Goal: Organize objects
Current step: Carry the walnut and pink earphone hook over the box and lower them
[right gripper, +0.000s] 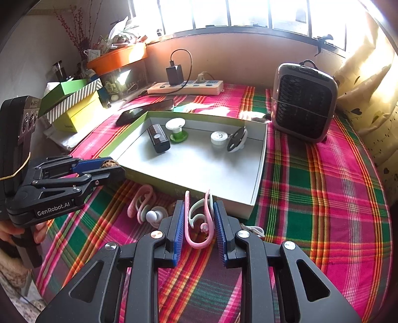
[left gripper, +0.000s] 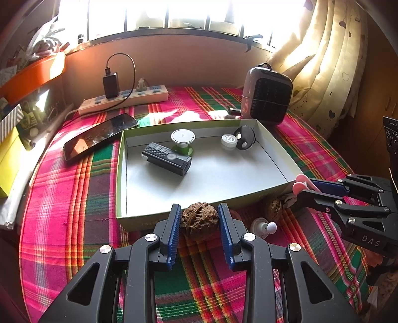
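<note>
The left tool (left gripper: 199, 218) pinched a brown walnut (left gripper: 199, 220) between its blue pads, just at 6 o'clock of the shallow open box (left gripper: 119, 179) on the plaid-covered table (left gripper: 62, 198). The right tool (right gripper: 199, 218) gripped a pink-and-white ear hook (right gripper: 197, 223) near the box's front edge, while a second walnut (left gripper: 273, 207) and a white earpiece (left gripper: 262, 227) lay on the cloth at 4 o'clock of the left tool.

light: strong daylight from window (left gripper: 189, 15), blown out white | glare: sun patches on plaid cloth (left gripper: 74, 198) and phone (left gripper: 99, 135) screen | shadows: soft inside tray (left gripper: 119, 174) | optics: heavy fisheye bending, dark vignetted corners | focus: sharp
</note>
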### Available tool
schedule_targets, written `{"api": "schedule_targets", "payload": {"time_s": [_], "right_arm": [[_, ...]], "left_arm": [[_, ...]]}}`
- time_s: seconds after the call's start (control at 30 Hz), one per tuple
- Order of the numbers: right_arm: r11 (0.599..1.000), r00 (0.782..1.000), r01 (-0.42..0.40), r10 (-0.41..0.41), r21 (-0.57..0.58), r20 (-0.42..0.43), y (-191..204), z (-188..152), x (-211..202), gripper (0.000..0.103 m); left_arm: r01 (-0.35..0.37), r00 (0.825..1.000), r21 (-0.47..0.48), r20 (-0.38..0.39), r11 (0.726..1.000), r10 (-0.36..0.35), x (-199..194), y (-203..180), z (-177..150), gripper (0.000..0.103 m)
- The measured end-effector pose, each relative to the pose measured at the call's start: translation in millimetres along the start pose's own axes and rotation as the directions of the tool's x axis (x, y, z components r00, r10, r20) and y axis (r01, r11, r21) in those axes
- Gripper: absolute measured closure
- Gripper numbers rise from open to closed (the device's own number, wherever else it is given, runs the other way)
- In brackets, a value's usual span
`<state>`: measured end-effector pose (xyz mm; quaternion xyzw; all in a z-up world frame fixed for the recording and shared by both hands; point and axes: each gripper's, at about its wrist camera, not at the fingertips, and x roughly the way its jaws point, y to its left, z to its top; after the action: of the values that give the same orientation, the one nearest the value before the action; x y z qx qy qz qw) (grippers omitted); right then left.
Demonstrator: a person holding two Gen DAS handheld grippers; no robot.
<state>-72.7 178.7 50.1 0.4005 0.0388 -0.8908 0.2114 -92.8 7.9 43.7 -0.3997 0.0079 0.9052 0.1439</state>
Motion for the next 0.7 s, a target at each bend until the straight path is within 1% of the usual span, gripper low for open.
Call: {"api": "schedule_targets", "payload": {"time_s": [0.2,0.33,0.53,0.7], "right_arm": [[1.0,1.0,0.002,-0.002,0.008,-0.001,-1,25,12,0.079],[1.0,1.0,0.011,-0.011,-0.001,-0.005,3,40,24,0.079],[1.0,0.999,0.017,-0.017,0.013,-0.03,2,61,47,0.079],[0.999,0.998,0.025,-0.023,0.036,-0.056,2,75,68,0.079]], "left_arm": [[-0.003,1.0,-0.016,-0.001,1.0,0.003,6,6,10,0.075],[-0.021,1.0,-0.018,0.004,1.0,0.021,11,11,17,0.075],[-0.037,0.999,-0.033,0.011,0.999,0.037,17,22,28,0.075],[-0.045,0.999,-0.05,-0.002,0.998,0.044,28,29,33,0.075]]}}
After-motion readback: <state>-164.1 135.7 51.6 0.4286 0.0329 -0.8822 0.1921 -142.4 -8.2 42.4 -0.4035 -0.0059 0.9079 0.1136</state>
